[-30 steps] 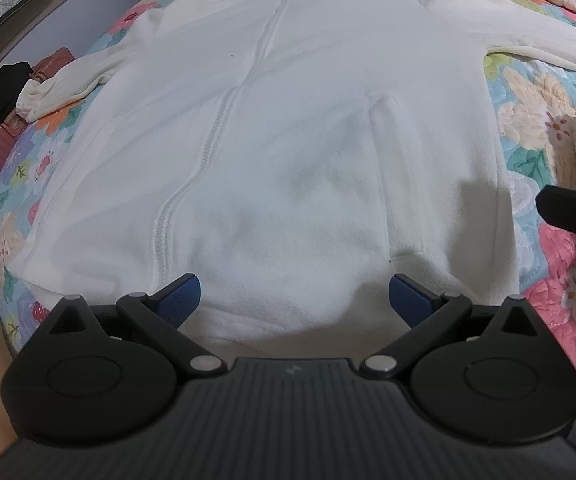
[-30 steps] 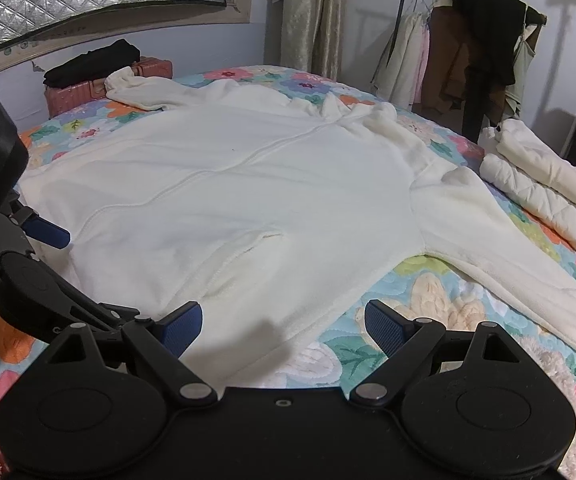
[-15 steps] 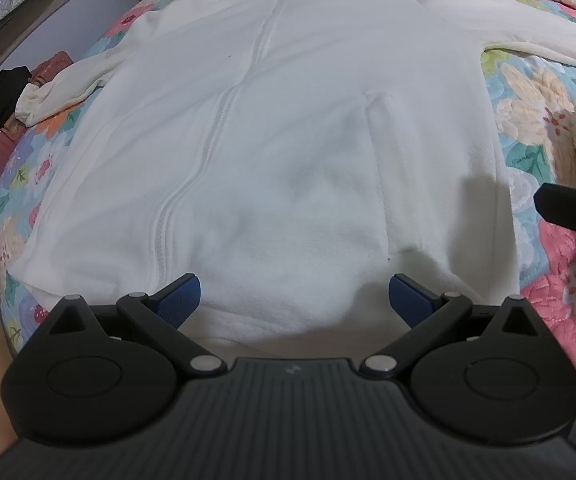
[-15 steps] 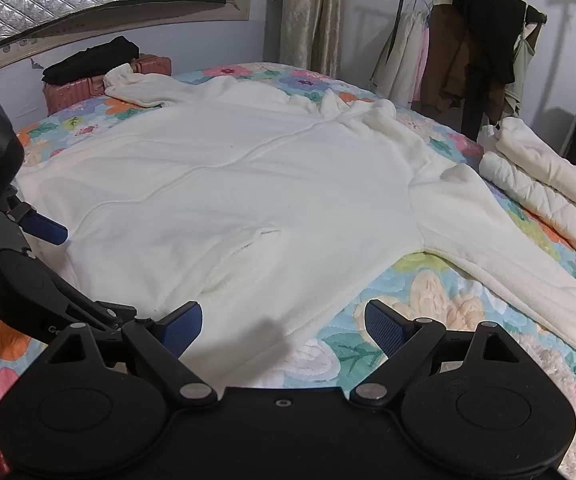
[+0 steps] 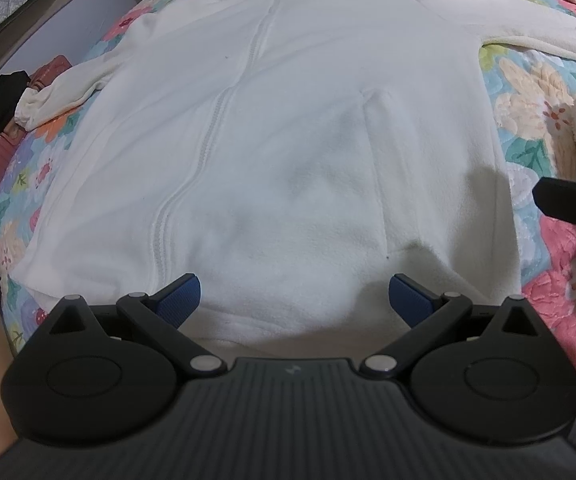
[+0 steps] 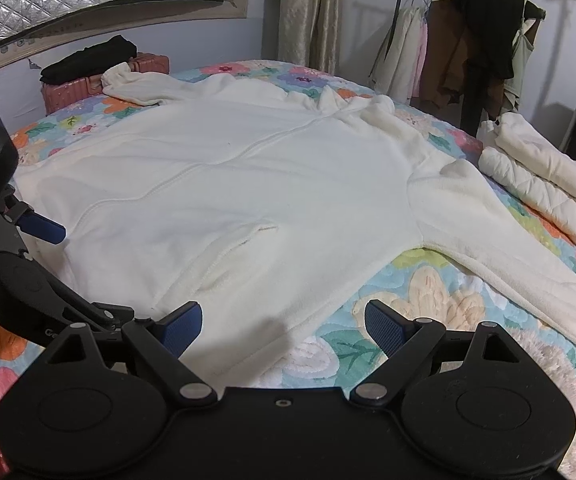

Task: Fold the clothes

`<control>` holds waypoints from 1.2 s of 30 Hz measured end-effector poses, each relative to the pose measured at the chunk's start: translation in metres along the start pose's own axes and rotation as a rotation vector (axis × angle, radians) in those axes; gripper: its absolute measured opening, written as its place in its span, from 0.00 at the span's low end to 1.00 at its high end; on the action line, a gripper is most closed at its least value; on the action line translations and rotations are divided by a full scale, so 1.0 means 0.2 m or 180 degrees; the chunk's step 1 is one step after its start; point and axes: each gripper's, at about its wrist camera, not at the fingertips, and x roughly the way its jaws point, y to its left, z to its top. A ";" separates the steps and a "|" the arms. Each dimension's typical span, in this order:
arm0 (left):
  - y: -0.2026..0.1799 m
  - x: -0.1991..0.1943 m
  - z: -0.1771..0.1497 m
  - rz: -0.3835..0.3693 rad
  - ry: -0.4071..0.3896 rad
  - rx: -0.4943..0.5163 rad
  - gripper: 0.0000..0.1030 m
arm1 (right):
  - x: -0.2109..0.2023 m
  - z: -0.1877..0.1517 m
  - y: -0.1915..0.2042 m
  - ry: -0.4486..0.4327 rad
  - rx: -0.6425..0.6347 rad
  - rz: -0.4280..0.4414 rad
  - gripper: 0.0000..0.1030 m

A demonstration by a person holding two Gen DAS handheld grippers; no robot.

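A white fleece zip jacket (image 5: 288, 128) lies flat and face up on the floral bedspread (image 5: 527, 128), sleeves spread to both sides; it also shows in the right wrist view (image 6: 248, 184). My left gripper (image 5: 293, 300) is open and empty, hovering over the jacket's bottom hem near the middle. My right gripper (image 6: 282, 326) is open and empty, over the hem's right corner where fleece meets the bedspread (image 6: 427, 292). The left gripper's body shows at the left edge of the right wrist view (image 6: 16, 264).
Folded cream quilted clothes (image 6: 539, 192) lie at the bed's right side. A pink suitcase (image 6: 100, 80) with a black garment on it stands beyond the bed's far left. A clothes rack (image 6: 467, 40) stands by the back wall.
Both grippers have dipped slightly toward the jacket's hem; the view has shifted a little. Both stay open and the jacket has not moved.
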 end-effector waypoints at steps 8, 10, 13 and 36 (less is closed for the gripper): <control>0.02 0.01 0.02 -0.0043 -0.0057 -0.0102 1.00 | 0.00 0.03 -0.04 -0.0080 0.0044 -0.0050 0.89; 0.02 0.01 0.05 -0.0032 -0.0106 -0.0130 1.00 | -0.01 0.05 -0.06 -0.0135 0.0059 -0.0031 0.89; 0.02 -0.02 0.12 -0.0042 -0.0086 -0.0163 1.00 | -0.03 0.08 -0.12 -0.0220 0.0126 0.0022 0.89; -0.60 -0.38 0.97 -0.0699 -0.0965 -0.0003 0.99 | -0.15 0.09 -1.09 -0.0362 0.1215 -0.0177 0.89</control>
